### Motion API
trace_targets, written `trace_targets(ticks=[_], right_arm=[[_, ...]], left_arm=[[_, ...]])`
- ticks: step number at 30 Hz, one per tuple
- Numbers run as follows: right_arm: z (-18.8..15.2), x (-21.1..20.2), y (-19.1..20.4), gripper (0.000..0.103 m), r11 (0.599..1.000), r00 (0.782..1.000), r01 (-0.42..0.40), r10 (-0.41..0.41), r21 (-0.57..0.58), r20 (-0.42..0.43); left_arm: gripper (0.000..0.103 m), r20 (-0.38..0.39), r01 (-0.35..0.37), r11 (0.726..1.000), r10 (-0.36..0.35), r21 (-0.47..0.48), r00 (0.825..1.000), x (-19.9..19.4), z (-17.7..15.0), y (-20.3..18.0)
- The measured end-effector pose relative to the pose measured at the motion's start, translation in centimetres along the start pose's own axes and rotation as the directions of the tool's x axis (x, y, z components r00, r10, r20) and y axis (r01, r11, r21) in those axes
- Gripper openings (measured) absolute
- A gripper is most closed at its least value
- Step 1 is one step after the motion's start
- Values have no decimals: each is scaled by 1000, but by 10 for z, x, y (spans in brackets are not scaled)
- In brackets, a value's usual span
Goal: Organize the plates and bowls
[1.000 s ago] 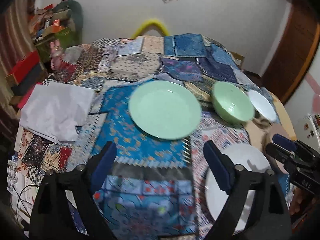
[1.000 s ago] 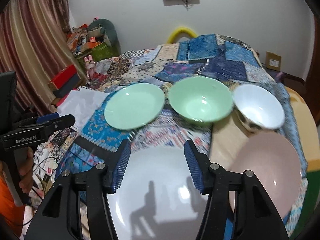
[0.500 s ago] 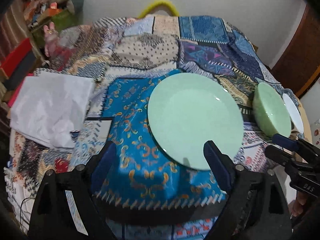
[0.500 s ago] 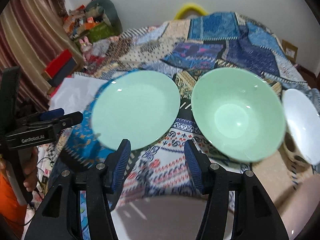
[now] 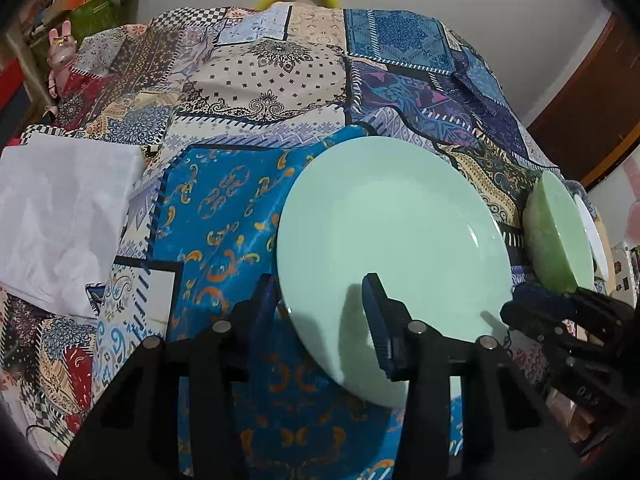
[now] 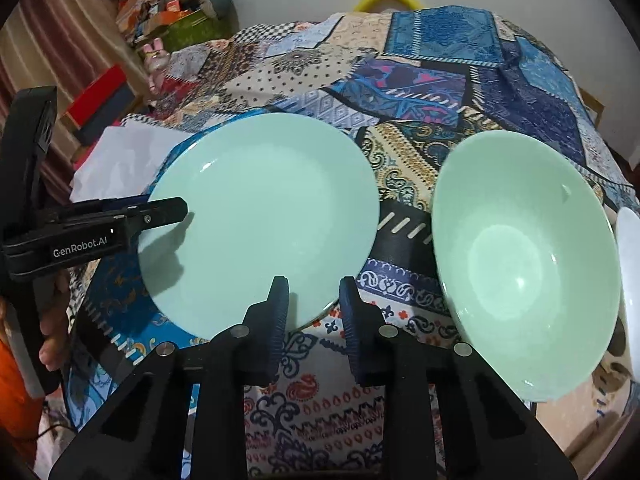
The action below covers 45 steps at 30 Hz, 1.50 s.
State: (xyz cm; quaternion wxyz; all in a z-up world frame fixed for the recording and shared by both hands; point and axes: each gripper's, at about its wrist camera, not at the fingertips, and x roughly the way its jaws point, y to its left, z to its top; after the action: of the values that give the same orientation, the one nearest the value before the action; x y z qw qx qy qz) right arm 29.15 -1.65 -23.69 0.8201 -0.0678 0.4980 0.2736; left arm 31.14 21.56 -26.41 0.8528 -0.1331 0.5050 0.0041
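A pale green plate (image 5: 392,232) (image 6: 260,208) lies on the patchwork cloth. My left gripper (image 5: 320,312) straddles its near left rim, one finger outside the edge and the other over the plate. Its jaws are closing, with a gap still showing beside the rim. From the right wrist view the left gripper (image 6: 182,210) tip sits at the plate's left rim. My right gripper (image 6: 314,312) (image 5: 516,308) is nearly closed with the plate's near right rim between its pads. A green bowl (image 6: 520,264) (image 5: 560,232) stands just right of the plate.
A white bowl (image 6: 630,264) sits right of the green bowl at the table's edge. A white cloth (image 5: 60,208) lies left of the plate. Boxes and clutter (image 6: 168,4) stand beyond the table at the back left, and a person's hand (image 6: 52,344) holds the left gripper.
Both grippers moved forward and down to the green plate, which now fills both views. Both pairs of jaws have narrowed around its rim. The white and pink plates have left view.
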Motion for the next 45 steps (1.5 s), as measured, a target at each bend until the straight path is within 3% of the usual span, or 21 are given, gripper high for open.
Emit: trace_targets(ticks=[7, 13, 18, 22, 31, 37, 45], right_arm=[[1, 12, -18, 23, 990, 996, -75, 79, 120, -35], [0, 11, -10, 23, 996, 997, -59, 63, 72, -46], [-13, 4, 3, 23, 994, 991, -105, 106, 13, -78], [-27, -1, 10, 23, 987, 982, -160, 158, -16, -105], [-12, 11, 13, 23, 995, 991, -87, 82, -51, -106], [3, 25, 10, 26, 996, 991, -90, 87, -25, -106], [-5, 15, 15, 25, 995, 994, -83, 78, -61, -77]], left_arm=[[39, 8, -33, 999, 33, 36, 999, 4, 0, -7], [34, -16, -21, 999, 22, 30, 1000, -9, -16, -1], [34, -31, -27, 999, 28, 23, 999, -29, -44, 4], [34, -57, 15, 1000, -16, -11, 998, -44, -66, 13], [34, -72, 2, 1000, -3, -7, 997, -44, -70, 11], [36, -65, -16, 1000, 16, 0, 998, -36, -65, 11], [36, -28, -32, 999, 32, 11, 999, -43, -69, 6]])
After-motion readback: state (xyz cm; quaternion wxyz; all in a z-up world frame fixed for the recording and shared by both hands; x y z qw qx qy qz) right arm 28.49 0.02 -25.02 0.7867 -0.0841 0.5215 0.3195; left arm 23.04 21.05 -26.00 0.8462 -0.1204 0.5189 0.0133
